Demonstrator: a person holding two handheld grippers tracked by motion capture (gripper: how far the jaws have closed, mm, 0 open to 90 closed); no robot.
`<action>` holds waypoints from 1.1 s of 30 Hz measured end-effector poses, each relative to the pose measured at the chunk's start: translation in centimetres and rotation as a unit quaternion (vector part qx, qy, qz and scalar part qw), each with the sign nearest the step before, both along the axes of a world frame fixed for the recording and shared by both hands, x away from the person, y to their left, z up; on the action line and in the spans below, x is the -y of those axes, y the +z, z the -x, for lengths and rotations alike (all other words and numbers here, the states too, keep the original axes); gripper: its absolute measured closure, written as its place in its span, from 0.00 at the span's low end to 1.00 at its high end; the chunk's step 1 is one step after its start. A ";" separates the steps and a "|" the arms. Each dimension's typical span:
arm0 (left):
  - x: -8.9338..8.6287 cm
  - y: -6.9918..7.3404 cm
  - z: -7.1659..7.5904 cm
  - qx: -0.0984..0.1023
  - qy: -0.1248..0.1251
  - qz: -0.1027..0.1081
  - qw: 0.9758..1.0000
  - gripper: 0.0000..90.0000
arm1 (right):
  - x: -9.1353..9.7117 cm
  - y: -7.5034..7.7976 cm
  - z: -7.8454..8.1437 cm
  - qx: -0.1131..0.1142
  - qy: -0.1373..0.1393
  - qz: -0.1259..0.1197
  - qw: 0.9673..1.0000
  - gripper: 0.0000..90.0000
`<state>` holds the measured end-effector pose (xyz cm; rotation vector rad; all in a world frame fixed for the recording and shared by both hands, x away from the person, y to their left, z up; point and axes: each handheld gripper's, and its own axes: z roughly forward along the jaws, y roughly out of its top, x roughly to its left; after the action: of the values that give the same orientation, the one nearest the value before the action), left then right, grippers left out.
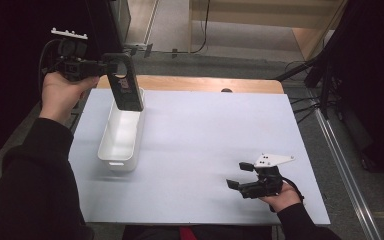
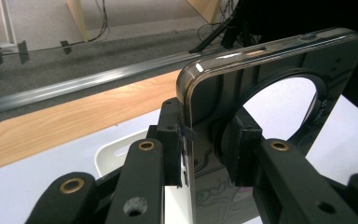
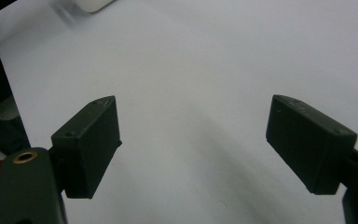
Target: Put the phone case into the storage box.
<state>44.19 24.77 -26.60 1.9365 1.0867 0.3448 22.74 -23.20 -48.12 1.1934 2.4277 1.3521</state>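
In the upper left of the high view, the left gripper (image 1: 101, 65) is clamped on a dark phone case (image 1: 125, 82), which hangs tilted in the air with its lower end over the far end of a white bin (image 1: 111, 150). The case has a large round cut-out near its top and a small printed picture on its back. The white bin is a long, narrow tub standing at the left of the white worktop (image 1: 205, 140), its length running away from the person; whether the case's lower edge touches the tub's rim cannot be told.

In the left gripper view, the left gripper (image 2: 209, 149) has its two pads pressed on either face of the phone case (image 2: 265, 65), just below the round hole, with the case standing edge-on in the middle of the frame. The white bin (image 2: 116, 151) shows behind the jaws at lower left, and a strip of bare wooden table edge (image 2: 84, 112) lies beyond the white sheet.

At the lower right of the high view, the right gripper (image 1: 237, 175) rests low over the worktop in the person's hand, well apart from the bin. In the right gripper view, the right gripper (image 3: 193, 144) has its jaws spread wide with nothing between them, bare white worktop (image 3: 191, 70) beneath.
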 end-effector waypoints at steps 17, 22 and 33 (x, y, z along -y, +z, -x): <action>-1.9 -0.8 -2.2 0.012 0.037 -0.007 0.999 0.78 | -0.1 0.0 -0.1 0.001 0.002 -0.001 1.000 0.18; -1.6 -1.2 -3.1 0.011 0.041 -0.012 0.999 0.78 | -0.1 0.0 -0.1 0.001 0.002 -0.002 1.000 0.18; -0.9 -1.8 -4.4 0.010 0.045 -0.018 0.999 0.78 | -0.1 -0.1 0.1 0.005 0.002 -0.006 1.000 0.18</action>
<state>48.61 25.67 -28.38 1.9152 1.1656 0.4345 22.66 -23.10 -48.18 1.1829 2.4206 1.3723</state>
